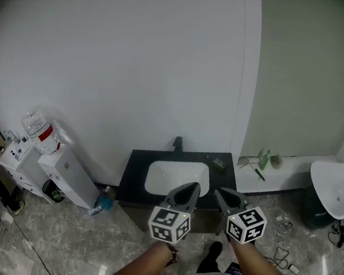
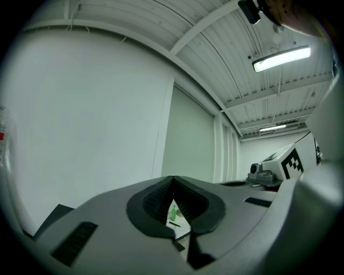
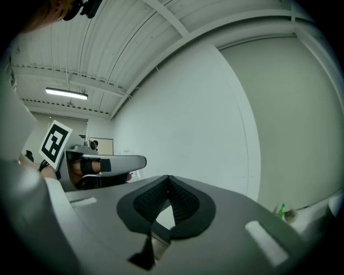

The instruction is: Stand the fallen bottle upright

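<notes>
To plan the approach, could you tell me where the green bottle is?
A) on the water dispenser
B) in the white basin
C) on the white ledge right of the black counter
C: the green bottle sits on the white ledge, beyond the black counter's right end.

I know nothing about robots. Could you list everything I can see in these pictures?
Counter: one, black, against the wall.
Sink: one, white, set in the counter.
Faucet: one, dark, behind the sink.
Green bottle: one, on the pale ledge right of the counter.
Water dispenser: one, white, left of the counter.
Jug: one, clear with a red label, on the dispenser.
Rounded fixture: one, white, far right.
Cables: a few, on the floor at right.
Left gripper: one, grey, shut, empty, above the sink's front edge.
Right gripper: one, grey, shut, empty, beside it.
</notes>
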Motion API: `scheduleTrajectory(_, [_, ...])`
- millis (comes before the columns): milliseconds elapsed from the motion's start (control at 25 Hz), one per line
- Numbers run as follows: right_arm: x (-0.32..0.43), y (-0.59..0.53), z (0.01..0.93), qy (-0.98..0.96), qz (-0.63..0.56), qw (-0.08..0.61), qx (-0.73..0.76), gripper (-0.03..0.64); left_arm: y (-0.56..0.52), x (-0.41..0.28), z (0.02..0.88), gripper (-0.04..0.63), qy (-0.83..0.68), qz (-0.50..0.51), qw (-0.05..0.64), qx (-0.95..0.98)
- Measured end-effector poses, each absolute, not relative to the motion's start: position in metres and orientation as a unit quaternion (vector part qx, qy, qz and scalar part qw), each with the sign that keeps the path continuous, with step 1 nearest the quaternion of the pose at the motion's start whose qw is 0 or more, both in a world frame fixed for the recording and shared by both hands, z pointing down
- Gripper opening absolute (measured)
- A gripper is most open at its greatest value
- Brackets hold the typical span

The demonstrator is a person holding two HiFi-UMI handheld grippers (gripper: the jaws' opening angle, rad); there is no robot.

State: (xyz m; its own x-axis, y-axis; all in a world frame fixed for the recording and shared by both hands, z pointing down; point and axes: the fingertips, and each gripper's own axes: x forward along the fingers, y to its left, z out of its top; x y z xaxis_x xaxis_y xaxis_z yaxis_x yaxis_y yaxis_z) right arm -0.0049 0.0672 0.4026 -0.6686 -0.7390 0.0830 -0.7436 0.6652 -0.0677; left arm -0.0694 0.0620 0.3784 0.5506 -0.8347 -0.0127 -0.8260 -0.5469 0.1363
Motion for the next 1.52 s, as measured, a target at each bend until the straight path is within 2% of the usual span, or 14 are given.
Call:
scheduleTrajectory(760, [0.034, -0.242, 0.465, -0.938, 0.073, 0.106, 0.321, 0.003, -0.242, -0.023, 0.428, 0.009, -0.511, -0.038, 0.080, 0.855])
scheduleTrajectory(1320, [0.001, -0.335, 0.541, -0.929, 0.137, 0.185, 0.291, 0.023, -0.306, -0.047, 0.494, 0.009, -0.505, -0.008, 0.124, 0.854])
scheduleTrajectory(1520, [-0.008, -0.377, 0.586, -0.911, 0.135, 0.266, 0.284, 0.061, -0.327, -0.061, 0.508, 0.009, -0.498, -0.004, 0.137, 0.856])
